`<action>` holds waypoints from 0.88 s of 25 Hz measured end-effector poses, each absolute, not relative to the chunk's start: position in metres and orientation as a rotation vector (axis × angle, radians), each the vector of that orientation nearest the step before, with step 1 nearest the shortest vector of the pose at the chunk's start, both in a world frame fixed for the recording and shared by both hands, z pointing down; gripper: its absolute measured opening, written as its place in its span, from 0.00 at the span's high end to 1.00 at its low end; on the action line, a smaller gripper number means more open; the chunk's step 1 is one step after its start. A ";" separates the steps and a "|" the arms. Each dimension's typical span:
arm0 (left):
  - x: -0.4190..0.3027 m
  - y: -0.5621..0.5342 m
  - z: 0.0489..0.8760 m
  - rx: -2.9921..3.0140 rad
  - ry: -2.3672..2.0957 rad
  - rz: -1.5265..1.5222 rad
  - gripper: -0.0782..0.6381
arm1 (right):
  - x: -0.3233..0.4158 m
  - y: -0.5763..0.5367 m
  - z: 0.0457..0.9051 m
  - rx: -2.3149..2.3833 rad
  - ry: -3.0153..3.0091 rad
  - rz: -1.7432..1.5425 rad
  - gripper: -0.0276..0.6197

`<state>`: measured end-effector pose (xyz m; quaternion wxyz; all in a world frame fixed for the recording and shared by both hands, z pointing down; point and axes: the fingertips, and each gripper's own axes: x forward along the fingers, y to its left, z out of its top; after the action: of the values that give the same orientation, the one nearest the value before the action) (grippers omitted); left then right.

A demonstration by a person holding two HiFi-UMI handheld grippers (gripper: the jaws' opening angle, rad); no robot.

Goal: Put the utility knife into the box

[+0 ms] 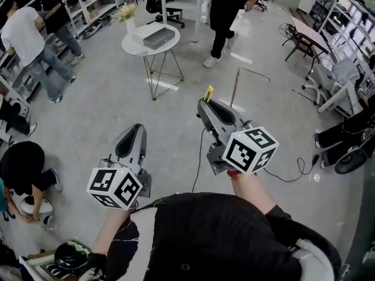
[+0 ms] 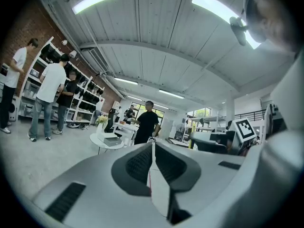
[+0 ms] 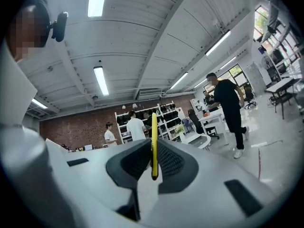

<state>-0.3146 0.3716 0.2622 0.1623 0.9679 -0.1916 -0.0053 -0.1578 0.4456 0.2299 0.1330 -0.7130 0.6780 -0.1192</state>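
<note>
**Yellow utility knife pinched in the right tool, well short of the box**

Head view: the person holds both tools out over a grey floor point(image 1: 88, 127). The right tool point(image 1: 204, 103) has its jaws closed on a thin yellow utility knife point(image 1: 208, 92), whose yellow end projects just past the jaw tips. The left tool point(image 1: 136, 129) has its jaws pressed together with nothing between them. Each tool carries a white cube with black square markers near the hand, the right one point(image 1: 251, 150) and the left one point(image 1: 114, 187).

A flat white-and-grey box point(image 1: 153, 38) lies on a round white surface point(image 1: 133, 47) with thin metal legs, ahead of the tools and well apart from both. A white vase of flowers point(image 1: 128, 15) stands beside the box on the same surface. A person in black clothes point(image 1: 225, 10) stands beyond the surface, and two people point(image 1: 26, 37) stand at shelving on the left.

Right gripper view: the knife point(image 3: 154, 151) shows edge-on as a narrow yellow strip, upright between the ribbed dark pads point(image 3: 171, 163) of the right tool point(image 3: 154, 146), which bear on both of its sides.

Left gripper view: the left tool point(image 2: 153, 144) shows its two pads meeting along a closed seam. The box point(image 2: 112, 140) lies on the round surface point(image 2: 97, 140) in the distance beyond the jaw tips.
</note>
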 end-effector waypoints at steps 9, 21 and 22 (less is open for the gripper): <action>-0.316 0.377 0.257 2.770 -0.547 -0.040 0.85 | -0.161 0.452 0.223 -2.061 1.979 -0.308 0.89; -0.326 0.355 0.263 2.759 -0.530 -0.054 0.85 | -0.171 0.432 0.232 -2.082 1.965 -0.317 0.89; -0.327 0.352 0.265 2.762 -0.518 -0.052 0.85 | -0.172 0.430 0.235 -2.087 1.958 -0.317 0.89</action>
<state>-0.3271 0.3524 0.2650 0.1649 0.9692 -0.1817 -0.0183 -0.1720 0.4303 0.2346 0.1308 -0.7187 0.6741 -0.1092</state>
